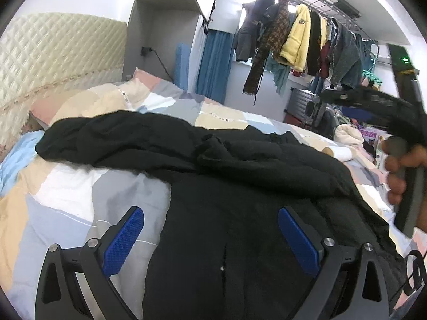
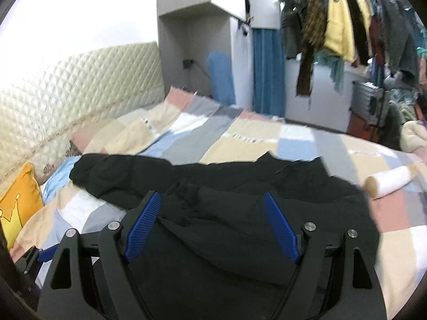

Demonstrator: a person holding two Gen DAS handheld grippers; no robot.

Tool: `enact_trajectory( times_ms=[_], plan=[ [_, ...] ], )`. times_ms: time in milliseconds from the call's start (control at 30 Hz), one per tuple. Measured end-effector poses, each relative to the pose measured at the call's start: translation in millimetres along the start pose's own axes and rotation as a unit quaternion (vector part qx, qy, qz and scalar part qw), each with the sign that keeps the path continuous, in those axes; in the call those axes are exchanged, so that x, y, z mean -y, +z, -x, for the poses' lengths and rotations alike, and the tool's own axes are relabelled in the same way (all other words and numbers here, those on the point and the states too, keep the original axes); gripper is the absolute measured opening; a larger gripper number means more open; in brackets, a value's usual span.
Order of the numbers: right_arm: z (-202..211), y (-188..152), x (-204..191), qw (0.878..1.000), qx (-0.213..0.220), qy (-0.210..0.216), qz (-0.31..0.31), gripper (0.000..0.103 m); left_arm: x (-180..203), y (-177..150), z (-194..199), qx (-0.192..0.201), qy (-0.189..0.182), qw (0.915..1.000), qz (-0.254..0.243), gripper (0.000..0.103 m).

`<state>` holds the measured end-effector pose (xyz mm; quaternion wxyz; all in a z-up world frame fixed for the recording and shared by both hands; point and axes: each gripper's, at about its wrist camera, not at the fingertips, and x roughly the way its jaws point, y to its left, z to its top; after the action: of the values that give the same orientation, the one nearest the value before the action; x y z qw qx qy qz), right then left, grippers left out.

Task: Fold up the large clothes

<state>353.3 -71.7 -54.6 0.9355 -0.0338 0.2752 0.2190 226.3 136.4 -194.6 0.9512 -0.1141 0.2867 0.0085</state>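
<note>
Patchwork quilt [image 1: 66, 192], quilted cream headboard [image 1: 53, 53], yellow cushion [image 2: 18, 202], hanging clothes rack [image 1: 307, 40]

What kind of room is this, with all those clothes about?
Most likely a bedroom at home: a bed with a patchwork cover and quilted headboard, a crowded clothes rail of hanging jackets, and a black garment spread on the bed for folding.

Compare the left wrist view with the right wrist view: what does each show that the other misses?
Only the left wrist view shows the person's hand gripping the right gripper's handle at the frame's right edge. Only the right wrist view shows the yellow cushion by the headboard. Both share the black garment spread on the patchwork bedspread, the hanging clothes rack, and open blue-padded jaws with nothing between them.
</note>
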Motion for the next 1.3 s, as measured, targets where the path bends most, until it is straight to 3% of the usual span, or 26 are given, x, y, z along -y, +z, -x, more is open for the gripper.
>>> enact_trajectory(
  times_ms=[267,467,600,900,1200,1300],
  plan=[
    [82.0,-11.3,26.5,0.998,0.015,-0.059,0.028,0.081,13.6,-0.1,30.7,0.023,-0.003,0.9997,-0.009,0.102],
    [140.5,-39.3,61.7,0.996,0.025,-0.088,-0.020,0.081,19.2,-1.7,35.4,0.027,-0.017,0.9994,-0.010,0.102],
    [163.4,-59.1,67.6,0.994,0.029,-0.108,-0.018,0.081,25.5,-2.1,36.1,0.026,-0.012,0.9995,-0.011,0.102],
    [197.6,-121.0,79.2,0.991,0.010,-0.113,-0.070,0.081,41.1,-5.1,49.2,0.035,-0.017,0.9990,-0.020,0.102],
    [230.6,-149.9,61.8,0.992,0.037,-0.078,-0.090,0.082,59.1,-7.4,42.9,0.021,-0.033,0.9986,-0.036,0.102],
    [235.5,-167.1,61.8,0.990,0.038,-0.091,-0.104,0.083,62.0,-7.4,41.9,0.019,-0.038,0.9984,-0.036,0.102]
  ],
)
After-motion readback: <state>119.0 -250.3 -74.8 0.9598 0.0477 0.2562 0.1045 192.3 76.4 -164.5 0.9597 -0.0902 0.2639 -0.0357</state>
